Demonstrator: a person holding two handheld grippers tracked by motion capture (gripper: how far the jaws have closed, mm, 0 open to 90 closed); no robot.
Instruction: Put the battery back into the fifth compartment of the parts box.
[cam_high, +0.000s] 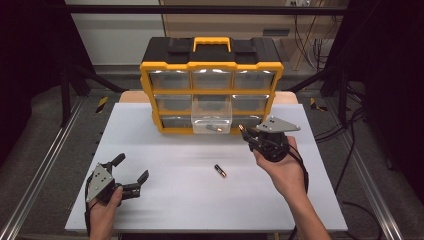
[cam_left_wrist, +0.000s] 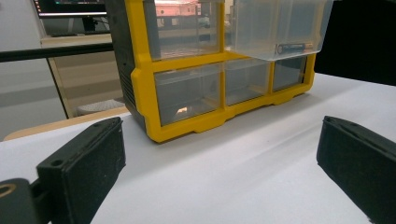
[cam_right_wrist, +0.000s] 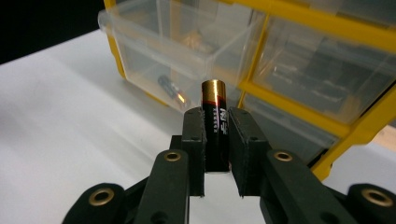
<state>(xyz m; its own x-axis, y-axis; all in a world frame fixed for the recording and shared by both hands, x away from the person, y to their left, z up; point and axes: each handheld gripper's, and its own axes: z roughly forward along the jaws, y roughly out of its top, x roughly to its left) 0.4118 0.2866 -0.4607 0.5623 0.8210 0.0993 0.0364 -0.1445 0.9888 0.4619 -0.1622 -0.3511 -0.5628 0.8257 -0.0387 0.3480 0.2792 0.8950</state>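
A black-and-gold battery (cam_right_wrist: 215, 119) stands upright between the pads of my right gripper (cam_right_wrist: 215, 122), which is shut on it. From above, that gripper (cam_high: 246, 133) hovers just right of a clear drawer (cam_high: 212, 118) pulled out of the yellow-and-black organiser (cam_high: 212, 75). One battery (cam_high: 215, 128) lies inside that drawer, also seen as the battery (cam_right_wrist: 171, 90) through its clear wall. Another battery (cam_high: 220, 171) lies loose on the white table (cam_high: 165, 200). My left gripper (cam_high: 133, 168) rests at the near left, open, with nothing between its fingers (cam_left_wrist: 84, 161).
The organiser has three rows of clear drawers; the pulled-out drawer (cam_left_wrist: 279, 25) overhangs the table in front of it. Metal rails (cam_high: 45, 165) run along both sides of the table, and cables (cam_high: 350, 145) trail at the right.
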